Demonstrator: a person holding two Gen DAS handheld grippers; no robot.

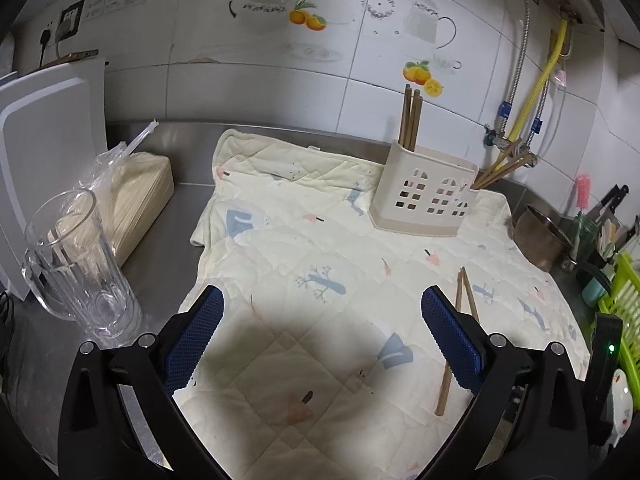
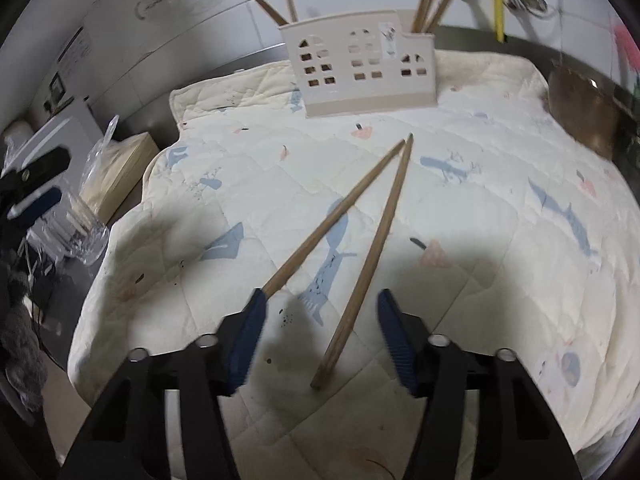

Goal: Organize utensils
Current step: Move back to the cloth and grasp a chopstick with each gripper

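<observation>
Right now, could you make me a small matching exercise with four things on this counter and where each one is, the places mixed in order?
Things:
1. chopstick holder
2. drinking glass
3. two loose chopsticks
4. metal pot

Places:
A. flat on the quilted cloth, in front of the right tongs
B. off the cloth, at its right edge
C. upright at the back of the cloth
D. on the steel counter, left of the cloth

Pairs: 1-C, 2-D, 3-A, 4-B

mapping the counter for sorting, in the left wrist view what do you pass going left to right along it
white board → glass → wooden box → holder → loose chopsticks → metal pot → green rack
</observation>
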